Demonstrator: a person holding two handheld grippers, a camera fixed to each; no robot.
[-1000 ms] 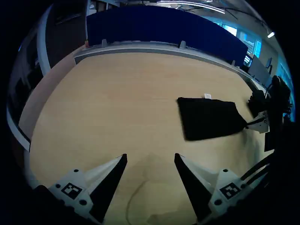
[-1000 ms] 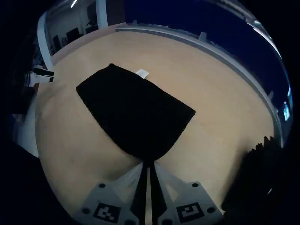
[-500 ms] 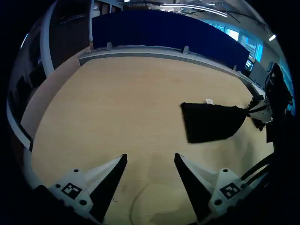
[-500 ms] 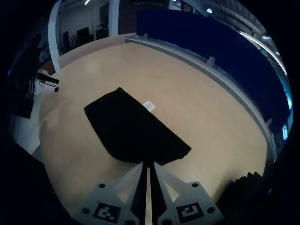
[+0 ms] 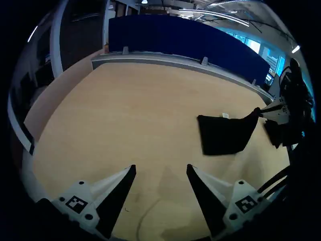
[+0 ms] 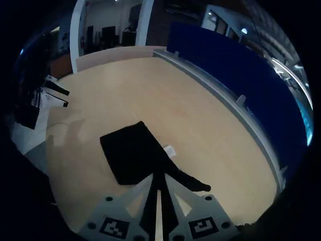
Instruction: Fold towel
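Pale wood counter (image 5: 120,112) – wide, bare apart from the cloth, with a dark blue partition (image 5: 180,38) along its far edge.

Black towel (image 6: 128,154) sits on the side of the counter nearer the right gripper. It looks folded at least once, though I can't tell the layers. Most of it lies flat. One corner is raised off the surface and drawn to a point, and a loose tail of cloth trails out beside it.

Right gripper (image 6: 159,176): fingers together, clamped on that raised corner. Black cloth shows right at the tips, and the left gripper view shows the towel rising to meet them.

Left gripper (image 5: 160,166): fingers apart with nothing between them, over bare counter and well apart from the towel.

Small white tag (image 6: 169,151) pokes out at the towel's far edge, lying on the counter.

Step in hand, as I judge it: a fold in progress, corner picked up but not yet carried across.

The next move calls for bringing the pinched corner over the flat part to the opposite edge. It should travel low enough that the flat part doesn't drag, and be set down with the edges lined up before release.

Only one corner is held, so the fold could go down skewed – the idle left gripper could take the neighbouring corner or pin the flat part.
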